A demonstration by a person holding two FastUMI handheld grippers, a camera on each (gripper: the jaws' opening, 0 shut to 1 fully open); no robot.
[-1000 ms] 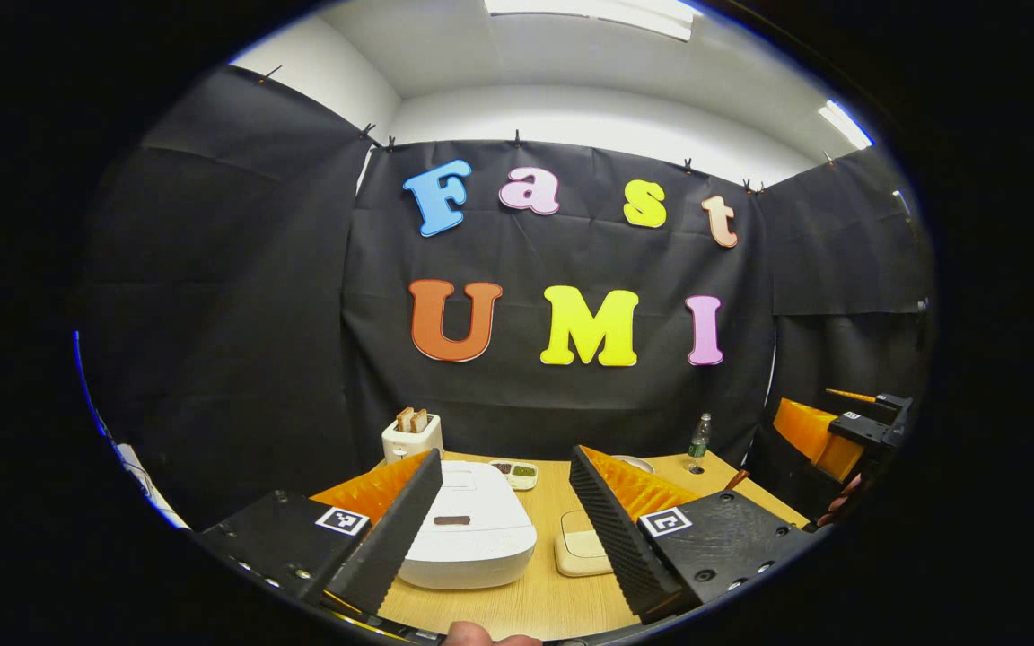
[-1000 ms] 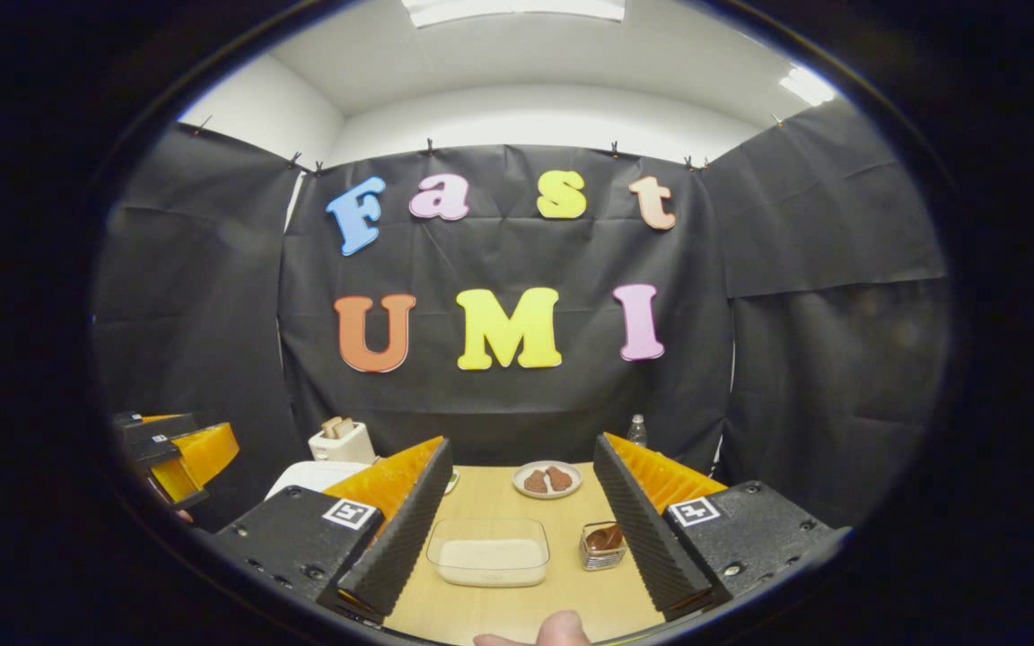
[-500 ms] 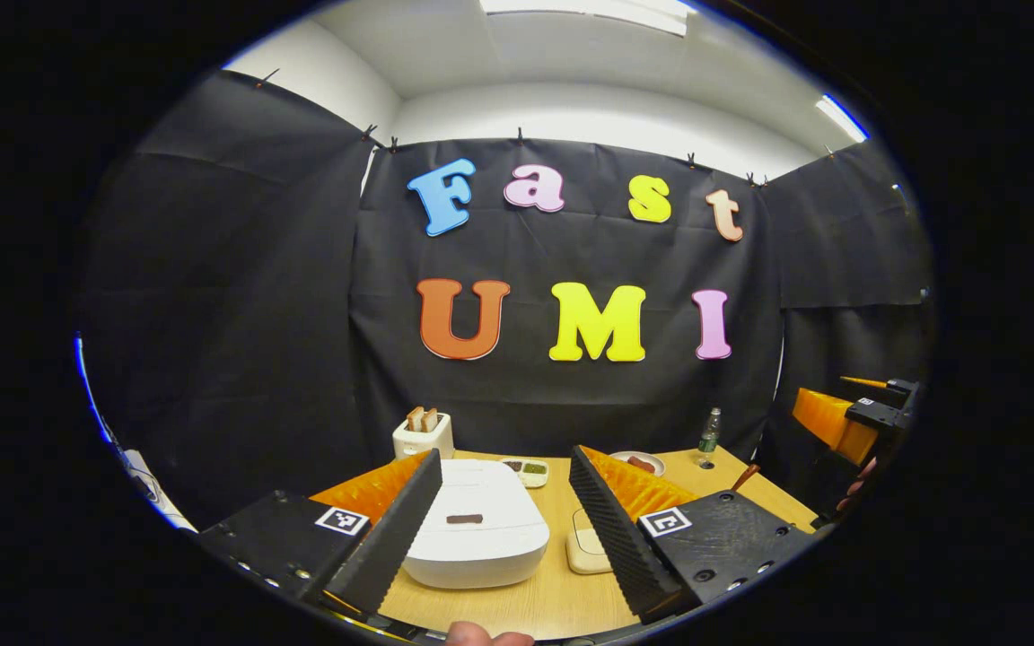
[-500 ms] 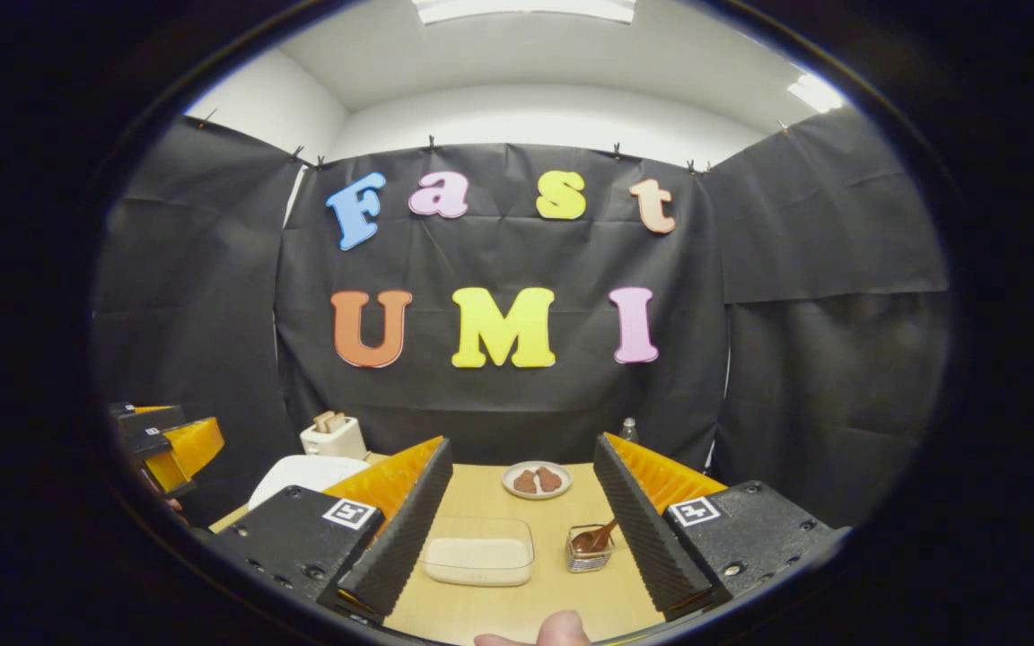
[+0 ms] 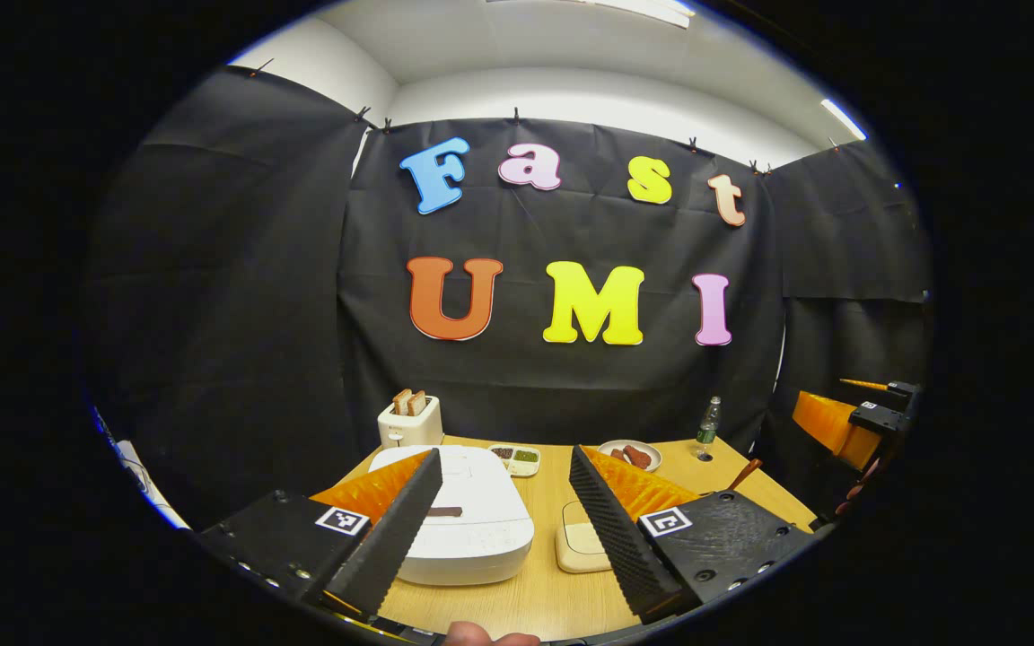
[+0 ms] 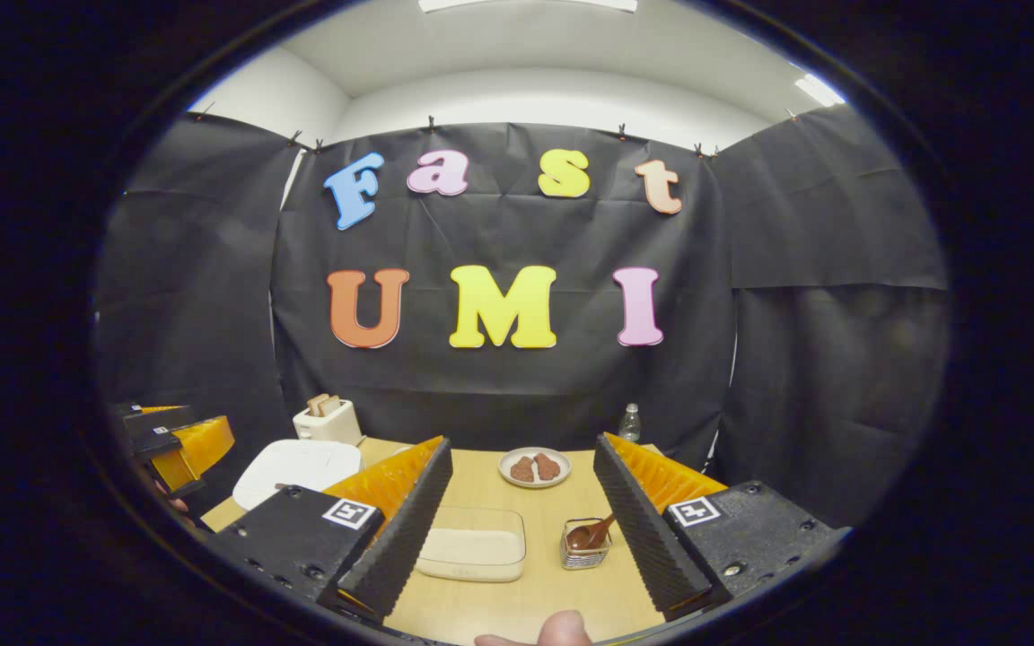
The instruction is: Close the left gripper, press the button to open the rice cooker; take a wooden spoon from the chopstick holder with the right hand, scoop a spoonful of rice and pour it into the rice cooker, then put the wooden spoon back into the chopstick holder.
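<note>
Left gripper [image 5: 503, 520] held above the near edge of the surface [image 5: 535, 601], fingers [image 5: 391, 529] spread wide, holding and touching nothing. Right gripper [image 6: 521, 520] likewise wide apart and empty, its fingers [image 6: 638, 520] clear of everything.

Rice cooker [image 5: 472, 516] shut, standing on the surface between the left fingers. Just right of the cooker, a clear container of rice [image 6: 472, 547]. Right of that container, the chopstick holder [image 6: 584, 549], with the wooden spoon [image 6: 591, 534] leaning in it, bowl down, handle slanting up and to the right.

Left gripper view: toaster [image 5: 409, 422] behind the cooker and a small dish [image 5: 515, 458] beside it. Right gripper view: spoon bowl inside the holder and a plate [image 6: 533, 467] beyond the container. Bottle [image 6: 629, 422] at the back, against the wall.
</note>
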